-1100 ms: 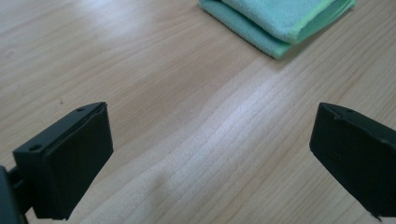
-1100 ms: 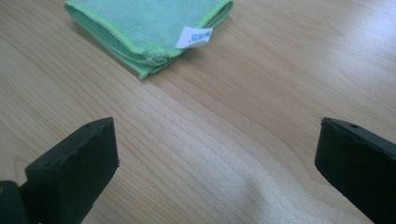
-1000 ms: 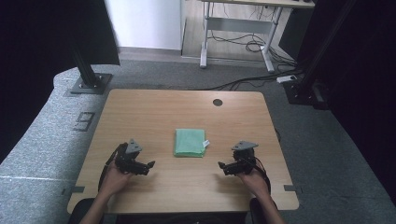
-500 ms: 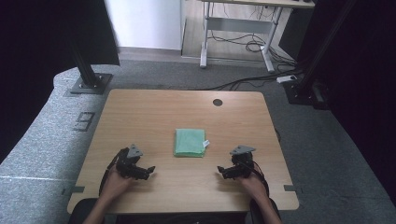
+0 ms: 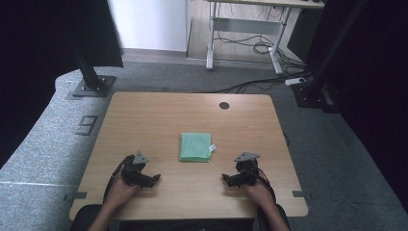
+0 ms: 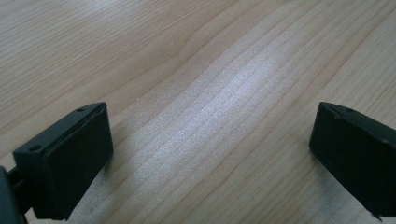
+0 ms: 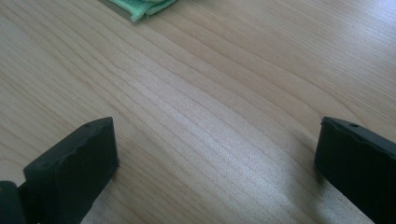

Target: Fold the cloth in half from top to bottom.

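High view: we are resting both claws near the worktop's (image 5: 144, 110) front edge, left claw (image 5: 153, 179) toward the front left corner, right claw (image 5: 226, 178) toward the front right, jaws spread wide on each and gripping nothing. Folded green cloth (image 5: 195, 146) is lying at the worktop's middle, between and beyond them, apart from both. We are judging a reach comes next: approaching low, each claw taking a near corner, pinching the top layer alone.
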A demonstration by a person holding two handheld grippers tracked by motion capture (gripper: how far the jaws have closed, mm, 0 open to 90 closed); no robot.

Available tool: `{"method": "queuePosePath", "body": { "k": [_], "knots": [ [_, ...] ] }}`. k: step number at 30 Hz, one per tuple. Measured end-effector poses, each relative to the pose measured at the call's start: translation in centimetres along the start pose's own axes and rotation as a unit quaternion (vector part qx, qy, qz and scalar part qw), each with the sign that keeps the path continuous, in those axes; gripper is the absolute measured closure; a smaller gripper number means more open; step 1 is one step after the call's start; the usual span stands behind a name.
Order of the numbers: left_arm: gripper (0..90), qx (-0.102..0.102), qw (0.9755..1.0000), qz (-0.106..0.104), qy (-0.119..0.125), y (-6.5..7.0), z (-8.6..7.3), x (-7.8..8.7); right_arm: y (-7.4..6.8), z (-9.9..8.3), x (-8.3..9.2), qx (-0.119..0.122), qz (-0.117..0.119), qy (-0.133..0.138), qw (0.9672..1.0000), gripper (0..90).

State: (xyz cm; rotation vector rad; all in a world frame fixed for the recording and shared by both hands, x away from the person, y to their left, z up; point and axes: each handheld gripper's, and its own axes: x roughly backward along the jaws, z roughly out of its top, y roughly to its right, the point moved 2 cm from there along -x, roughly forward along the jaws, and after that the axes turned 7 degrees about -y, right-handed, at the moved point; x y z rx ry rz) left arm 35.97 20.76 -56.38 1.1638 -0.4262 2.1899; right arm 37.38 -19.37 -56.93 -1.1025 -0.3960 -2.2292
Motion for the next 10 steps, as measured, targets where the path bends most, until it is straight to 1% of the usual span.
{"method": "queuePosePath", "body": {
  "k": [3, 10],
  "knots": [
    [0.0, 0.0, 1.0, 0.0, 0.0, 0.0, 0.0, -0.01, -0.11, 0.03, -0.19, -0.005, -0.004, 0.011, 0.9999, 0.0],
    [0.0, 0.003, 1.0, 0.001, -0.001, -0.02, 0.0, 0.0, -0.12, 0.03, -0.2, -0.005, -0.005, 0.011, 0.9999, 0.0]
  ]
}}
